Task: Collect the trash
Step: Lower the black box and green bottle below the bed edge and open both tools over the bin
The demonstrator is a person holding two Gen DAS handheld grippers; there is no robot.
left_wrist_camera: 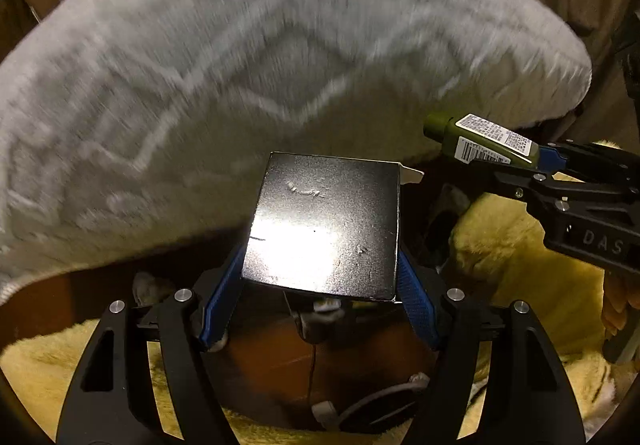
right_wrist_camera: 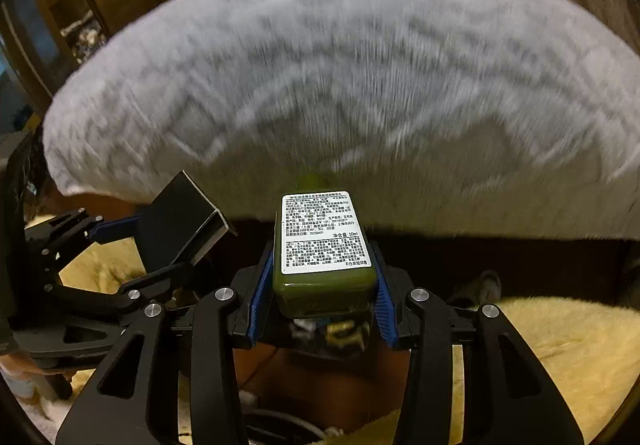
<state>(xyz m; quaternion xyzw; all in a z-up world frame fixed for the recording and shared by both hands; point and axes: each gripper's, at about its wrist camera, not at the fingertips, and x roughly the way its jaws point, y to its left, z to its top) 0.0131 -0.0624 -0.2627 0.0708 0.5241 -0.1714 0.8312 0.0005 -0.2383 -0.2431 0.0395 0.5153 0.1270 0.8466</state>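
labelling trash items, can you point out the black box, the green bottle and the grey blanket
black box [left_wrist_camera: 324, 221], left wrist view, its glossy top face
green bottle [right_wrist_camera: 324, 285], right wrist view, its green base below the label
grey blanket [left_wrist_camera: 200, 65], left wrist view, its patterned upper surface

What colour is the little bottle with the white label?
Olive green bottle, clearest in the right wrist view.

Right claw [right_wrist_camera: 324, 285] clamping green bottle [right_wrist_camera: 324, 285], left claw [right_wrist_camera: 160, 233] gripping black box [right_wrist_camera: 180, 221], blurred grey blanket [right_wrist_camera: 340, 85] perhaps

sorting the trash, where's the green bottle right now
The green bottle is clamped in the right gripper, held in front of the grey blanket, to the right of the black box in the left gripper.
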